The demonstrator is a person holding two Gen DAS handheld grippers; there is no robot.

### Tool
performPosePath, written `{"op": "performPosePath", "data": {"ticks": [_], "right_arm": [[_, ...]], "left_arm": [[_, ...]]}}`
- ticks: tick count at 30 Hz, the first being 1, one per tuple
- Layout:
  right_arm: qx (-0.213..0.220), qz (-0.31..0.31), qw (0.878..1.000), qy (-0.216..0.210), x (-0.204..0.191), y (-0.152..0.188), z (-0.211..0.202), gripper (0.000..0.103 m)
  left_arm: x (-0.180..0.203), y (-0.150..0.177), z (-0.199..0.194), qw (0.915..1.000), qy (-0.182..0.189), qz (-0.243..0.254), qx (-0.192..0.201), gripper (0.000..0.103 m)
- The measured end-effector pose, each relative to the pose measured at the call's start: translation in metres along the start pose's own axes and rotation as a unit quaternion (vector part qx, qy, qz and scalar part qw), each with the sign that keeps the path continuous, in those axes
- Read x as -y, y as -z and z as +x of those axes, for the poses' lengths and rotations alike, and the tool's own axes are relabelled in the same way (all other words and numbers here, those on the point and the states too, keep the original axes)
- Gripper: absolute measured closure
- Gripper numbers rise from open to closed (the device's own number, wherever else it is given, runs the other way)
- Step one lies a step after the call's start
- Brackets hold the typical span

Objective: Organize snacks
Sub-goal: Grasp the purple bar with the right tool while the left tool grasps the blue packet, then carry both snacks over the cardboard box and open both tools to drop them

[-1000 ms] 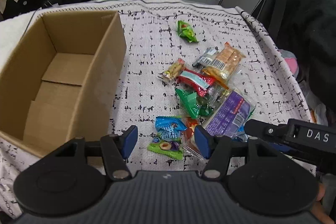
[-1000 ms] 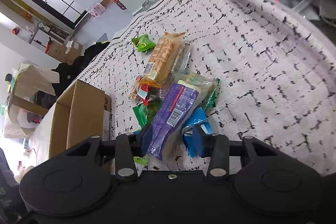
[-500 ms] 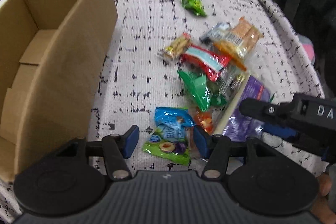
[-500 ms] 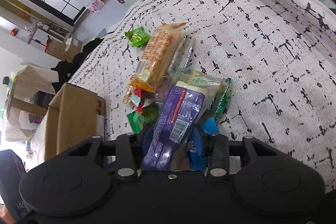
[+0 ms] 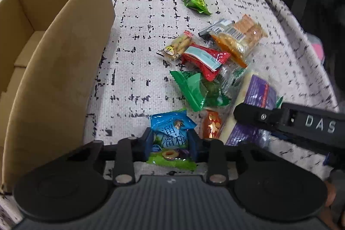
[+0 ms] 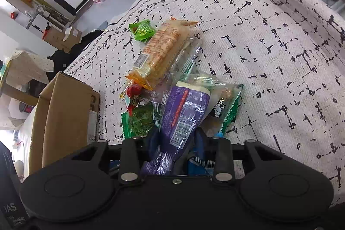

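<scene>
A patterned white cloth (image 5: 140,40) with black dashes covers the table, and at its left edge stands an open cardboard box (image 5: 54,61), its inside bare as far as the left wrist view shows. To the right of the box lies a loose heap of snacks: a long cracker pack (image 5: 239,36) at the far end, a red wrapper (image 5: 204,59) and a small biscuit bag (image 5: 177,47) beside it, a green packet (image 5: 194,89) nearer, and one green candy pack (image 5: 195,1) lying apart toward the far hem.

The right gripper (image 6: 176,139) reaches in low from the near right edge, tilted so the table runs diagonally in its view — its fingers are clamped on the near end of a purple-wrapped bar (image 6: 185,113), which angles up out of the pile over a clear green-edged bag (image 6: 226,105).

The left gripper (image 5: 170,141) points down and forward at the near edge of the heap, just right of the box wall. Its blue pads (image 5: 148,141) press both sides of a blue-and-green plum candy packet (image 5: 172,137) — whether the packet is off the cloth cannot be told. A small orange pack (image 5: 212,124) lies just to its right.
</scene>
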State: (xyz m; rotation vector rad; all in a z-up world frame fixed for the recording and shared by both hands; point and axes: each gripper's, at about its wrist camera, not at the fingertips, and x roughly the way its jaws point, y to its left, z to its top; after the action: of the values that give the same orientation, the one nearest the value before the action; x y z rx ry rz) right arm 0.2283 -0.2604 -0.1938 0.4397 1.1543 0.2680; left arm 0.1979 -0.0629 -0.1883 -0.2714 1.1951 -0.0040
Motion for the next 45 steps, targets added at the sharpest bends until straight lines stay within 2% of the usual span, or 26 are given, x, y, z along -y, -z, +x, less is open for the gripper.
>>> {"op": "performPosePath", "data": {"ticks": [7, 22, 34, 45], "right_arm": [[0.014, 0.003, 1.000, -0.004, -0.003, 0.006, -0.018, 0.077], [0.049, -0.008, 0.999, 0.000, -0.036, 0.017, -0.056, 0.079], [0.070, -0.034, 0.997, -0.019, -0.089, 0.018, -0.071, 0.079], [0.073, -0.059, 0.995, -0.035, -0.141, 0.018, -0.059, 0.079]], "left_arm": [[-0.001, -0.002, -0.024, 0.9993, 0.022, -0.005, 0.028, 0.074], [-0.022, -0.001, -0.086, 0.9963, 0.041, -0.014, 0.074, 0.074], [-0.068, -0.006, -0.134, 0.9910, 0.040, -0.055, 0.115, 0.074], [-0.120, -0.007, -0.149, 0.9848, 0.037, -0.111, 0.128, 0.074]]}}
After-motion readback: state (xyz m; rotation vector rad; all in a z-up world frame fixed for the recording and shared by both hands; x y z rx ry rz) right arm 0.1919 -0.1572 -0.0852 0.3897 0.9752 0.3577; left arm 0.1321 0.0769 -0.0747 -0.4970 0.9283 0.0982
